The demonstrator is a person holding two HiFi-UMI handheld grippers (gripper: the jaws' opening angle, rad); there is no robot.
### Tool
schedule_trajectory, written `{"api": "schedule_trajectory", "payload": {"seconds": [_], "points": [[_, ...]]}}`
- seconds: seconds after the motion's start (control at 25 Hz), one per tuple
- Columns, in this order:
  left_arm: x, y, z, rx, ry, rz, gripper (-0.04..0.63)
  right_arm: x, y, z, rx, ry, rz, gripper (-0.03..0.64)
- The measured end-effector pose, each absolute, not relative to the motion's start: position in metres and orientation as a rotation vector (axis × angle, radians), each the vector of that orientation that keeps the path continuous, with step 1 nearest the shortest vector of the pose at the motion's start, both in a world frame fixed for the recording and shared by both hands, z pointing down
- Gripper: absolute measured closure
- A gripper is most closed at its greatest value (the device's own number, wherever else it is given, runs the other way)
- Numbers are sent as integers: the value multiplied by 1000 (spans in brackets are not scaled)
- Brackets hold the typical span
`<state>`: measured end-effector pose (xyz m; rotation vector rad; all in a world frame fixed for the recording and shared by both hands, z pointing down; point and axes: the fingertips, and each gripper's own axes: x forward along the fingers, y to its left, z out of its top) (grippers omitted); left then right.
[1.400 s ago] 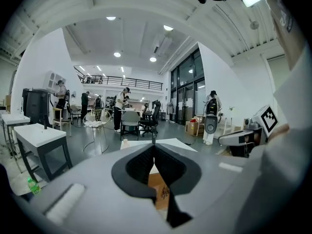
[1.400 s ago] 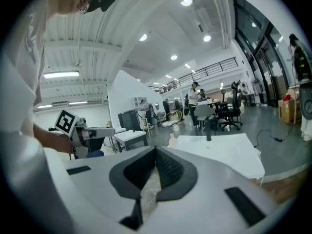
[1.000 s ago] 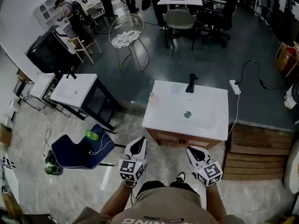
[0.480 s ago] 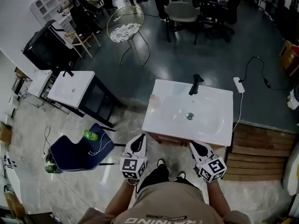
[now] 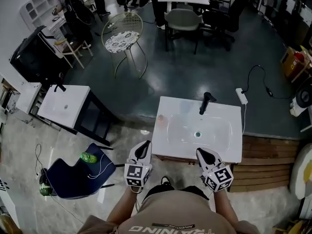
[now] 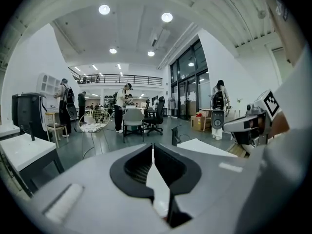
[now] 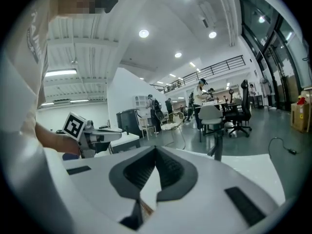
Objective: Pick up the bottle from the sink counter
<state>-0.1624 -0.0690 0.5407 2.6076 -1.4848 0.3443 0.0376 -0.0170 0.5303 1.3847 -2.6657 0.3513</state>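
A small, faint pinkish clear bottle (image 5: pixel 160 118) stands at the left edge of the white sink counter (image 5: pixel 224 145), left of the basin and the black faucet (image 5: pixel 205 102). Both grippers are held side by side just short of the counter's near edge. My left gripper (image 5: pixel 143 151) is shut with nothing in it, below the bottle. My right gripper (image 5: pixel 204 154) is also shut and holds nothing. In the left gripper view the shut jaws (image 6: pixel 153 148) point past the faucet (image 6: pixel 174 136); the bottle does not show there. The right gripper view shows shut jaws (image 7: pixel 155 152) and the faucet (image 7: pixel 217 149).
A second white sink stand (image 5: pixel 63 106) is at the left, with a blue seat (image 5: pixel 73 175) and a green bottle (image 5: pixel 87 156) near it. A wooden step (image 5: pixel 265 162) lies right of the counter. A power strip (image 5: pixel 241 95), a wire chair (image 5: pixel 123 37) and desks stand beyond.
The head view has shifted: the sink counter now sits a little lower and nearer to the grippers. Both grippers stay shut and side by side.
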Motion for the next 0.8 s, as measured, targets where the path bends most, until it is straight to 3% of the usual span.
{"api": "schedule_trajectory", "payload": {"seconds": [0.8], "points": [[-137,-162,571,2611,-1440,497,586,49,-126,556,1341,-2692,373,606]]}}
